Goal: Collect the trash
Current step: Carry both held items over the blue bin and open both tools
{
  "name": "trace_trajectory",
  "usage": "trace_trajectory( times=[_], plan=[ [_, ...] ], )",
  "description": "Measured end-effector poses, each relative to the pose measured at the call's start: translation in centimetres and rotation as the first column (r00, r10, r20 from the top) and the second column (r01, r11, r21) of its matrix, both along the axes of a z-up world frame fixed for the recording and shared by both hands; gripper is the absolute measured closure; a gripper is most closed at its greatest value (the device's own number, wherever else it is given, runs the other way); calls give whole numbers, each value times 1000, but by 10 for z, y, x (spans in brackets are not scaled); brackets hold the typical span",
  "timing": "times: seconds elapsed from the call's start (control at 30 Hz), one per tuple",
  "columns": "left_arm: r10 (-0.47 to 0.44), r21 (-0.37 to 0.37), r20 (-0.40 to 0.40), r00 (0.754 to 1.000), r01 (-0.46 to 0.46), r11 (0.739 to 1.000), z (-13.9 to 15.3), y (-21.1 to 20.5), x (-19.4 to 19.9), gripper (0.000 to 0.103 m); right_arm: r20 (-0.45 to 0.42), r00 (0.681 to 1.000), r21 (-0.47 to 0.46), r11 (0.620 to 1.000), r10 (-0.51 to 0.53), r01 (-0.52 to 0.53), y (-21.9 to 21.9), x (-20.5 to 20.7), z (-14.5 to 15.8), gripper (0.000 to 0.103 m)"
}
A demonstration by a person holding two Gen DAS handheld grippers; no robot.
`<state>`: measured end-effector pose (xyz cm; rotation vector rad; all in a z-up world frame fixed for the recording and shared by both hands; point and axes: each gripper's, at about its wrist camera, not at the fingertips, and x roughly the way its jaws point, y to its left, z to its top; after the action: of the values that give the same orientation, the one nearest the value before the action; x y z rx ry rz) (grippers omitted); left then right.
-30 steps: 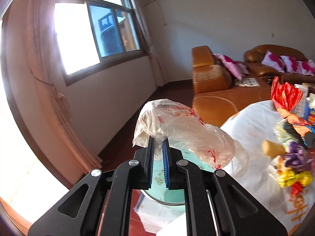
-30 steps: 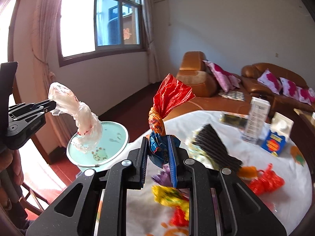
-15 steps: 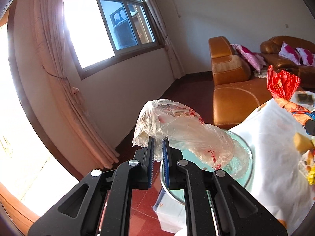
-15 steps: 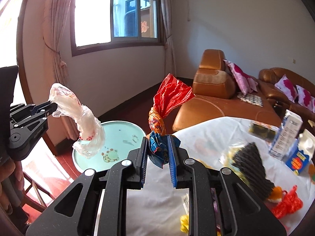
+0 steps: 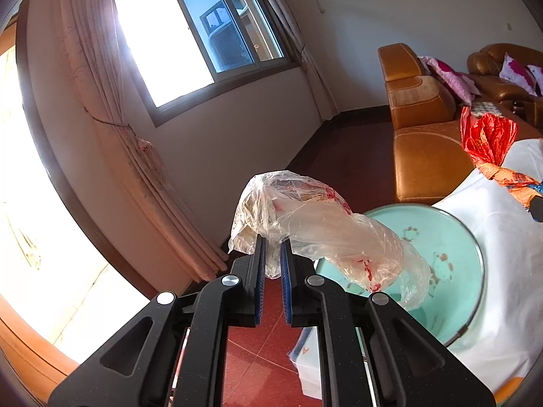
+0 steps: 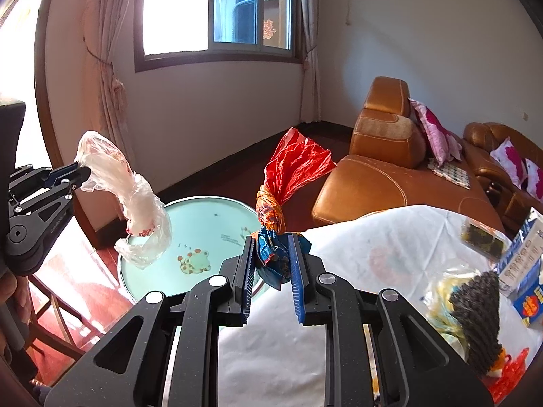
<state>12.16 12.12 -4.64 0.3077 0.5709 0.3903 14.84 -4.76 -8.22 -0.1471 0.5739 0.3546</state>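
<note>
The left tongs point(image 5: 271, 254) are narrow, pinching a clear bag point(image 5: 322, 227) whose loose end droops over the green lid point(image 5: 451, 271) beside the table point(image 5: 492, 237). A second ago that lid sat low and mostly hidden behind the bag; now it fills the lower right of the left view, so the left hand has swung toward it, away from the table.

In the right view the same bag point(image 6: 129, 200) hangs above the lid point(image 6: 203, 224), not touching it as far as the fisheye shows. The right tongs point(image 6: 271, 264) are clamped on a twisted wrapper point(image 6: 292, 183), red at the top and blue at the jaws. This hand has also drifted leftward: the table clutter, a dark scrubber-like piece point(image 6: 478, 315) and a carton point(image 6: 522, 268), has slid to the right edge.

Both pieces of trash are therefore off the table, held in the air near the lid. That is probably a bin, though nothing below the lid shows clearly, and the lid looks shut, so dropping is likely not yet possible.
</note>
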Motion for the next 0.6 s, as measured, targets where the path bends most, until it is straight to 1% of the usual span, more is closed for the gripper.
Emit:
trace_trajectory(
  times=[0.37,0.6],
  plan=[
    [24,28,-20,1000,-23,999,-10,7,11,94,-24,999,-40,998,47,-48,20,14,-12,83],
    [20,21,-32,999,-19,1000,-14,6,15,94,-38,997,-53,996,65,-67,30,16,-16,83]
  ],
)
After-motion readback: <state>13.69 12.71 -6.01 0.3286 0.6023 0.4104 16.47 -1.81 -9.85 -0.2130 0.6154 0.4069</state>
